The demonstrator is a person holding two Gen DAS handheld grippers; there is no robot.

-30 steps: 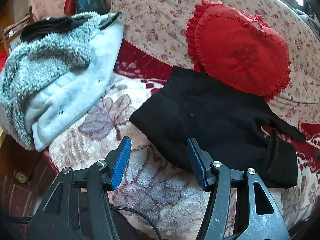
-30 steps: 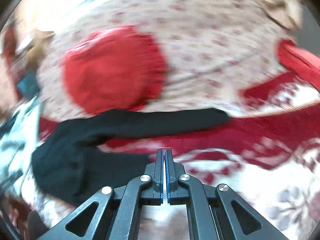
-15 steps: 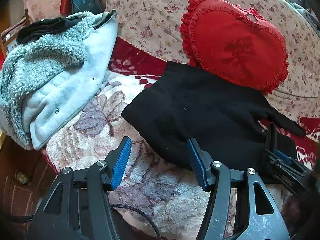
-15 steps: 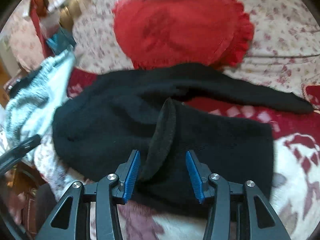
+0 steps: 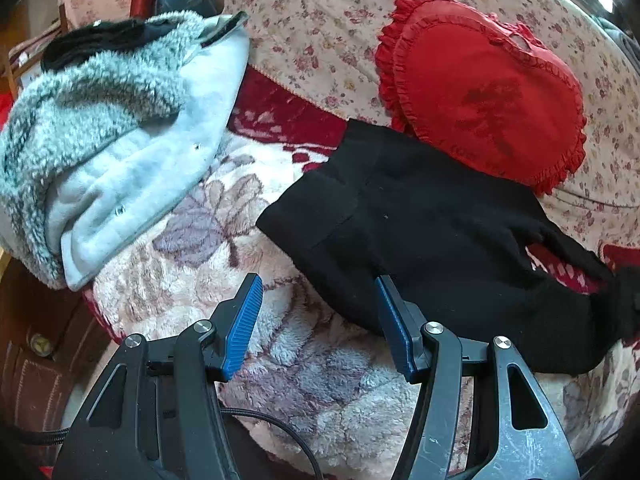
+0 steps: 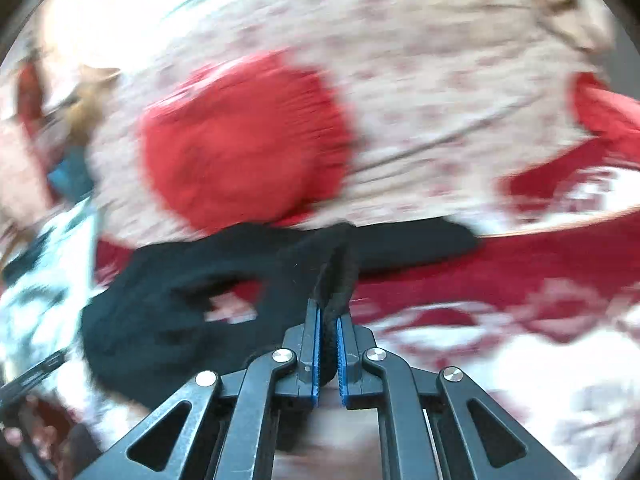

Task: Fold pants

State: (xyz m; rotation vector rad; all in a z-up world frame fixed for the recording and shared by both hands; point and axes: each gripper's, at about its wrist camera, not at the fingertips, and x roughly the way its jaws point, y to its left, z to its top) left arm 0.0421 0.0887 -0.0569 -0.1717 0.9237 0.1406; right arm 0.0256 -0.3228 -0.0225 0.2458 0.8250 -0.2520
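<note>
Black pants (image 5: 432, 232) lie on a plush floral blanket (image 5: 208, 264) on a sofa, waist toward the left, one leg trailing right. My left gripper (image 5: 318, 320) is open and empty just in front of the pants' near edge. My right gripper (image 6: 328, 332) is shut on a fold of the black pants (image 6: 200, 280) and lifts it off the blanket; that view is motion-blurred. The lifted end shows at the right edge of the left wrist view (image 5: 624, 300).
A red heart-shaped pillow (image 5: 488, 92) leans on the floral sofa back (image 5: 320, 20) behind the pants. A grey fleece garment (image 5: 100, 120) is piled at the left. A wooden frame (image 5: 36, 344) drops off at lower left.
My right gripper was open around a pants fold half a second ago; it has closed on the fold and swung right, pulling it up. The left gripper has hardly moved.
</note>
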